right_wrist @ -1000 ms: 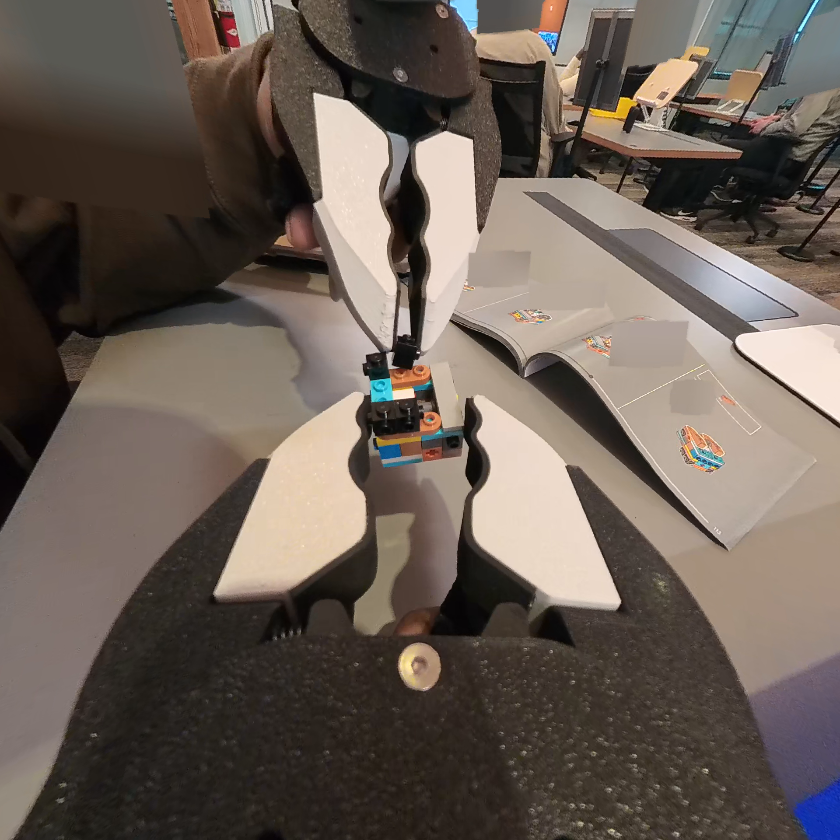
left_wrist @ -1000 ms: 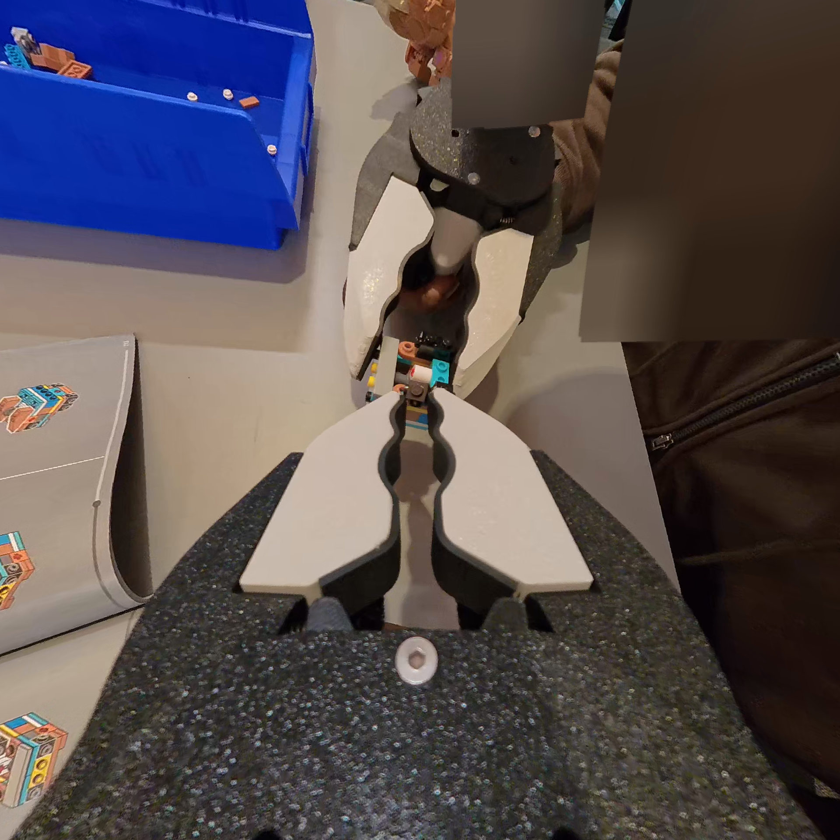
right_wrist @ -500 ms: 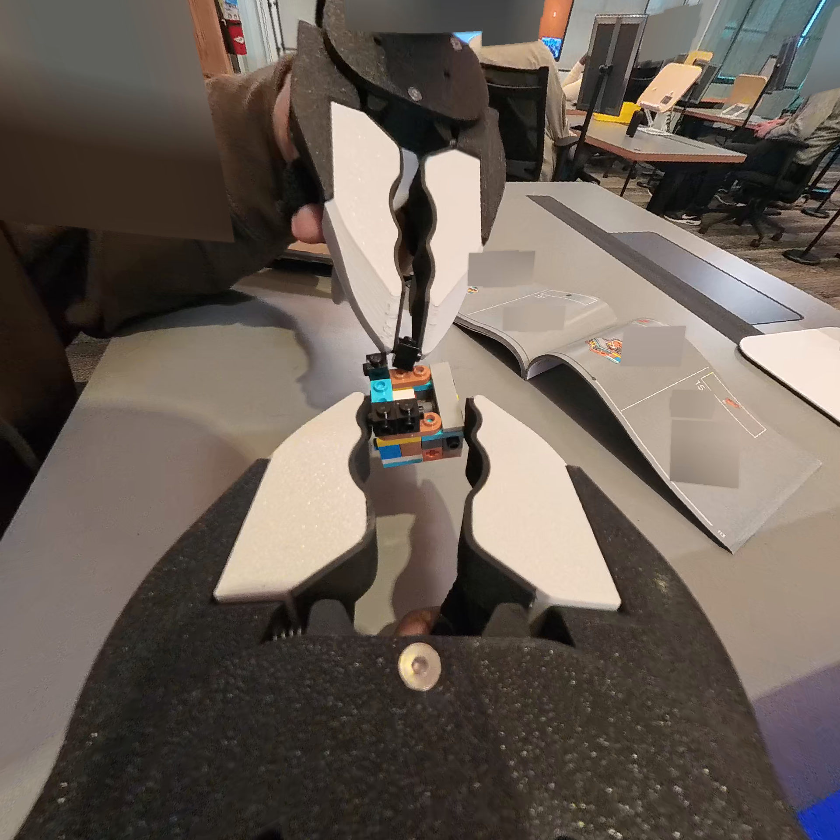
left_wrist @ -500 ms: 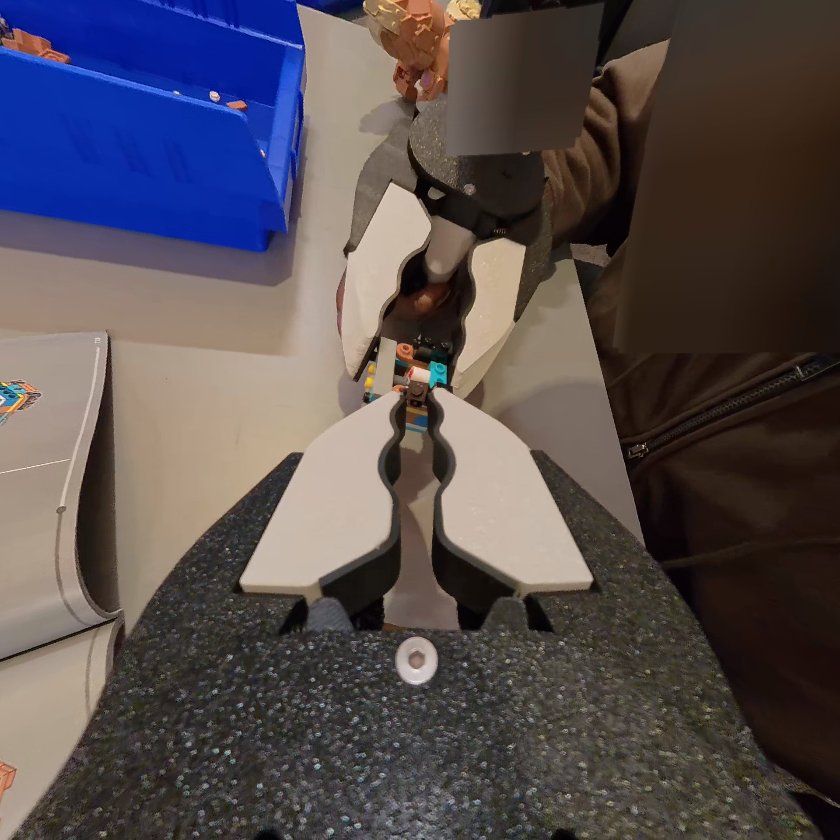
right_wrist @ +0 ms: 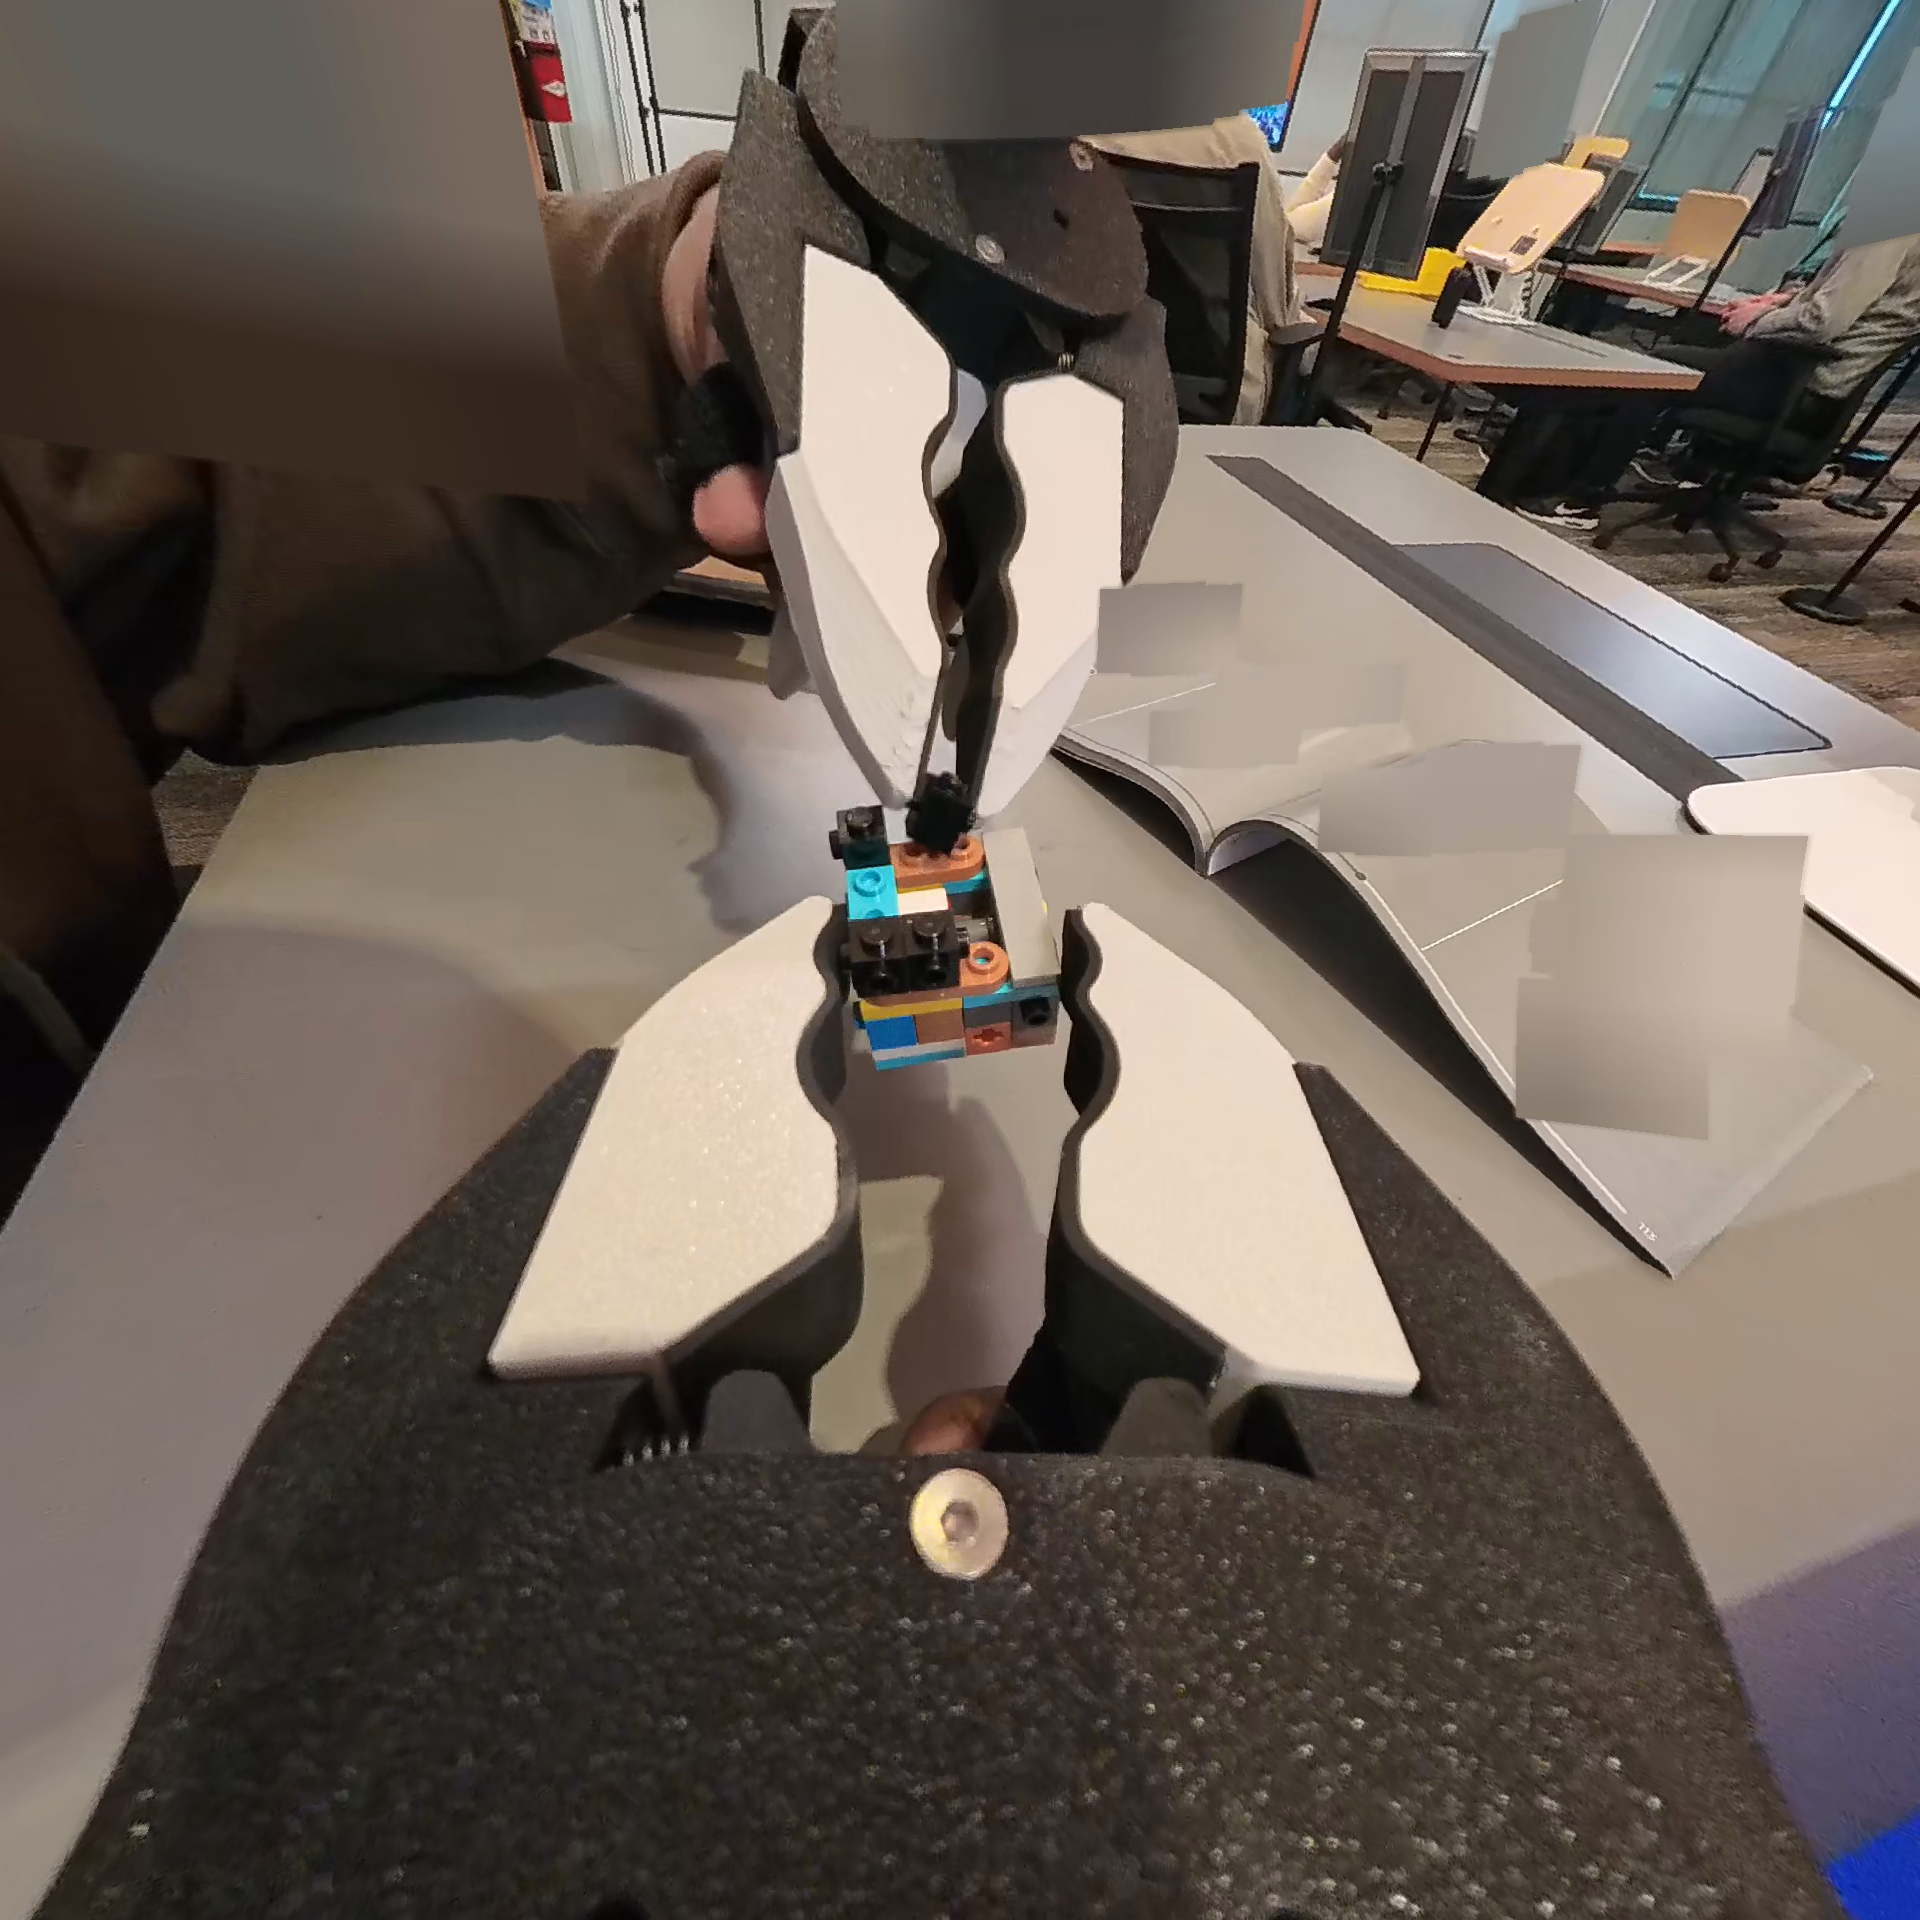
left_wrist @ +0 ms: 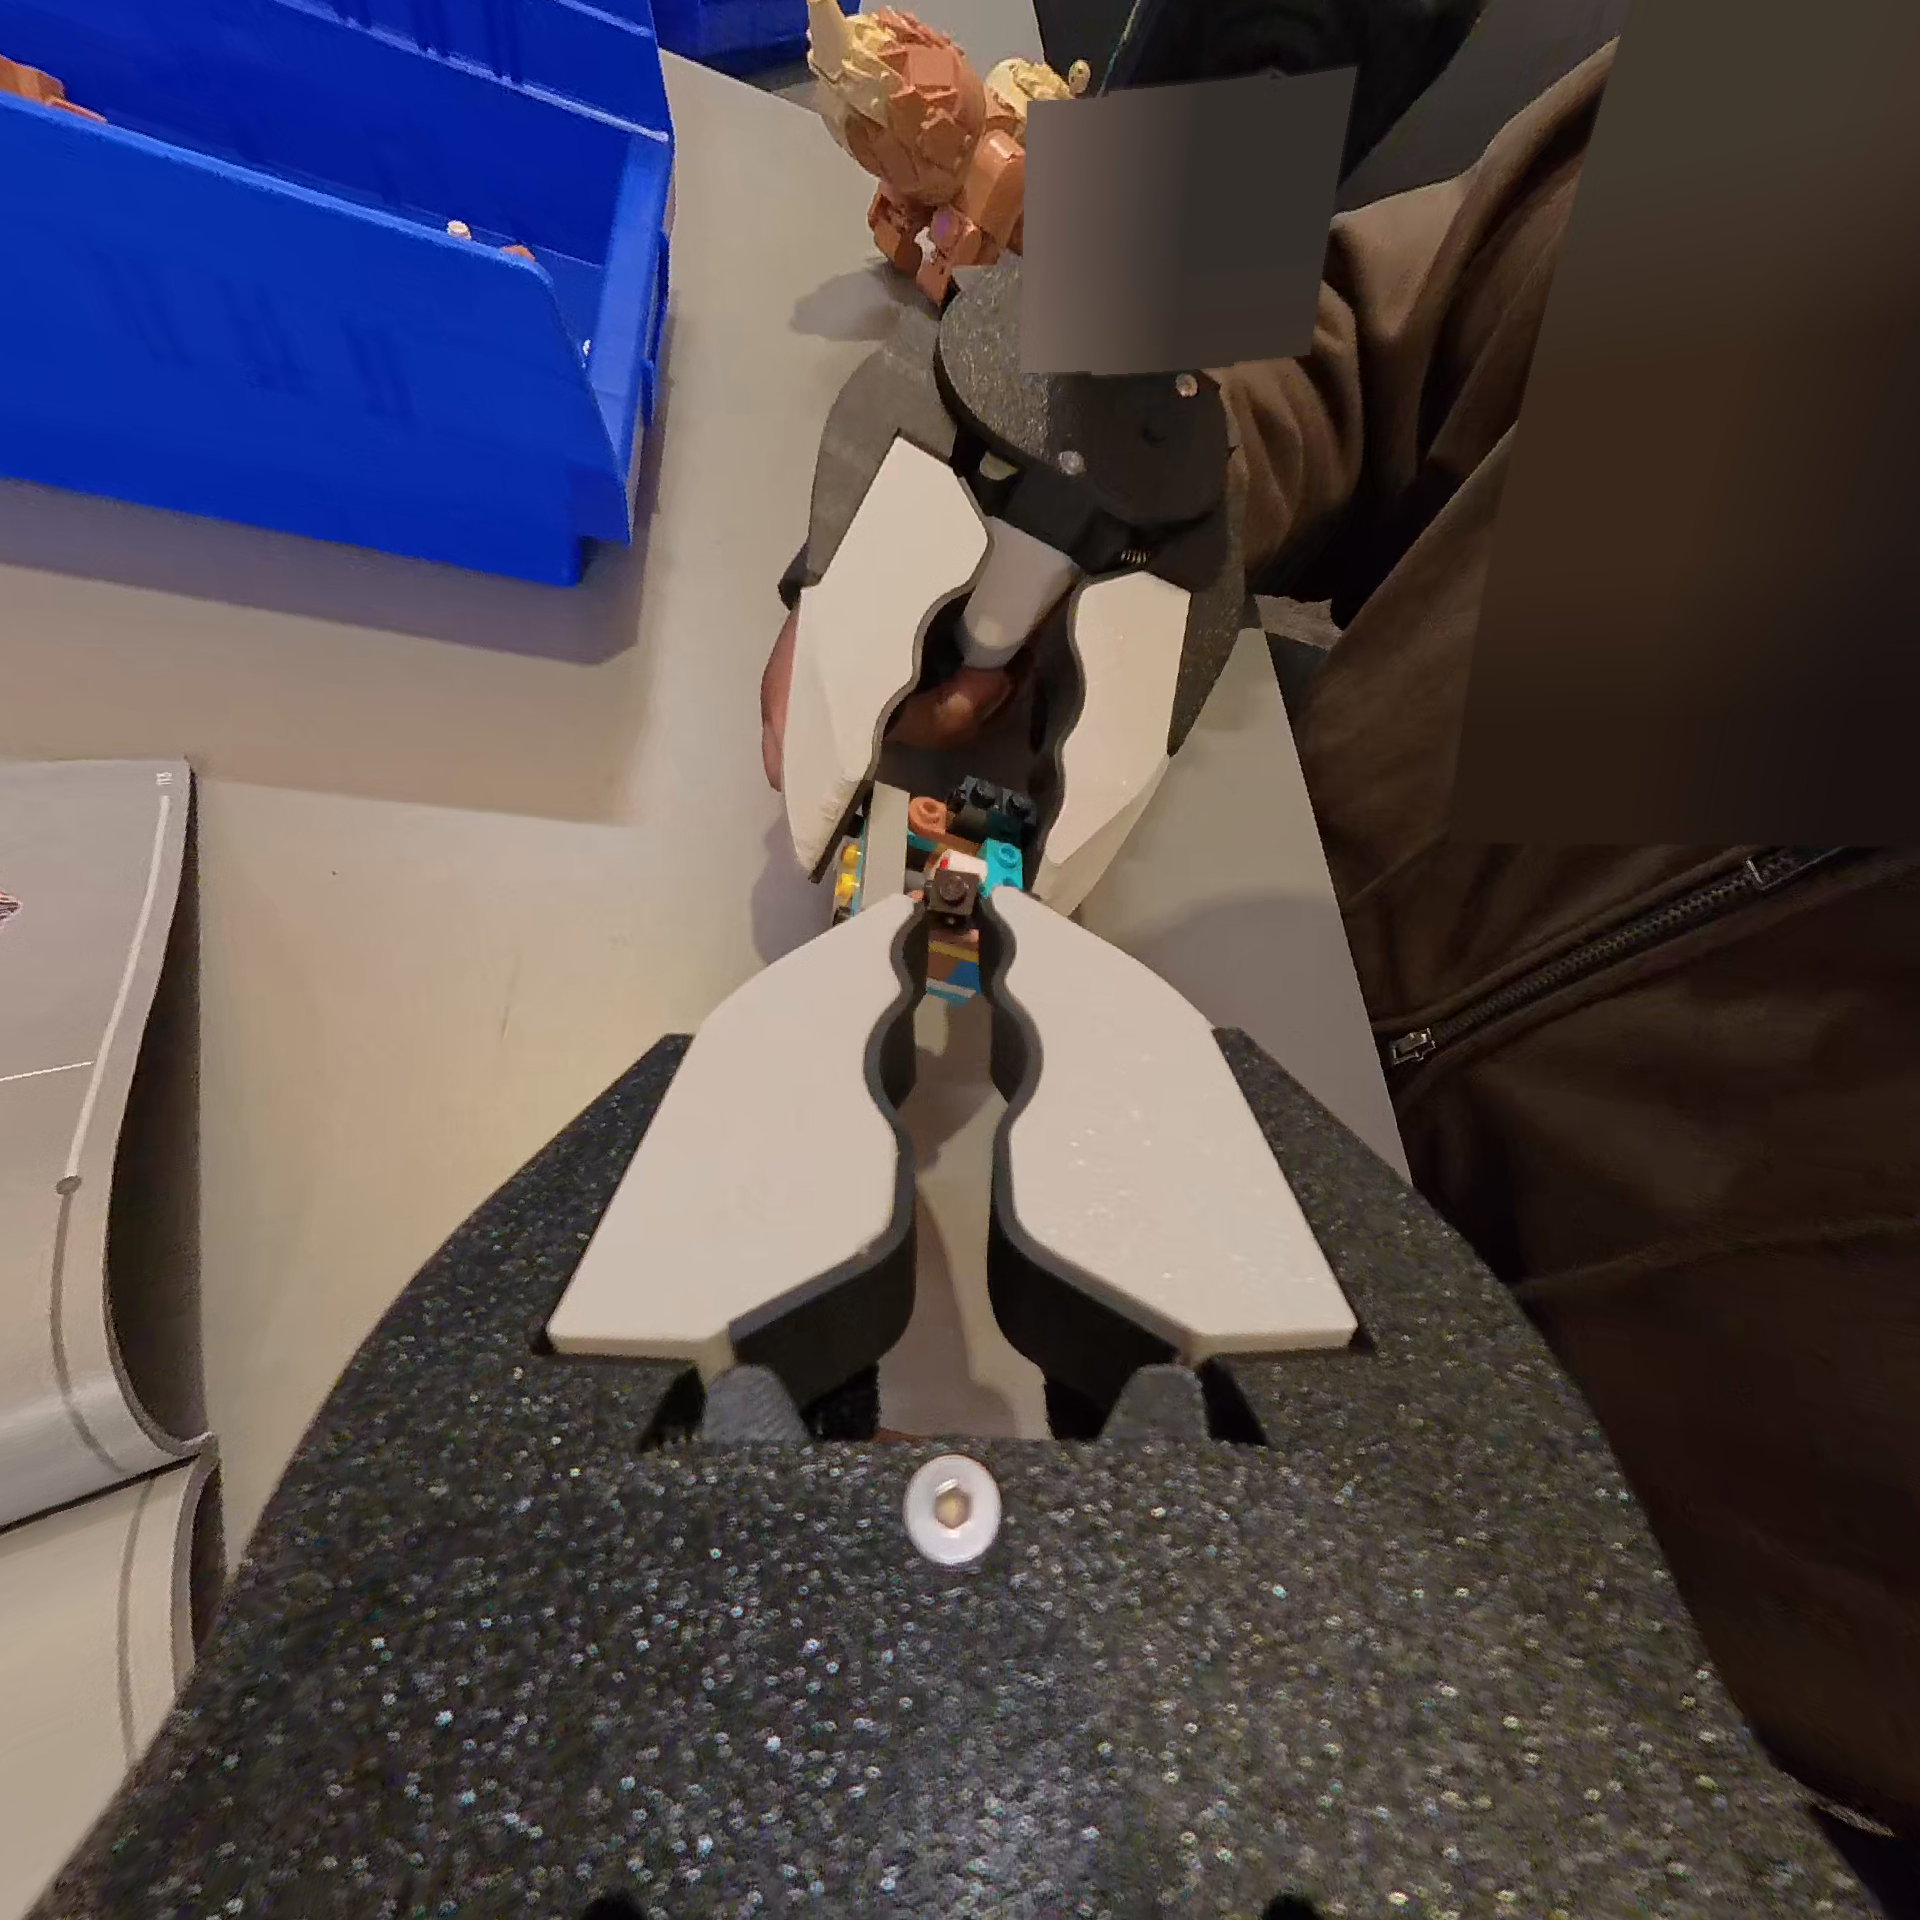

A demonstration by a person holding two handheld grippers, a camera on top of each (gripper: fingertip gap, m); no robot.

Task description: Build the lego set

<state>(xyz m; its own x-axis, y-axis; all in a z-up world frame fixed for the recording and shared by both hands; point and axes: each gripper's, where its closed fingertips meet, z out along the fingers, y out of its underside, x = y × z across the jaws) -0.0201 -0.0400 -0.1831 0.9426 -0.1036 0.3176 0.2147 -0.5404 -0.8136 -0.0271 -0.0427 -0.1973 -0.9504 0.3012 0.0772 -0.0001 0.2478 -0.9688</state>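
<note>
Left hand-held gripper apparently presses black piece onto right-held model.

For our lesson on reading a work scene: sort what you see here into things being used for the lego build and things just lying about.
In use:
- left gripper, shut on small black brick
- right gripper, holding multicoloured lego block
- open instruction booklet

Lying about:
- blue parts bins
- brown lego figure
- white tray

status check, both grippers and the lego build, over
Left gripper shut on small black piece, at build's top. Right gripper clamps lego build. Nothing blocking.
</note>
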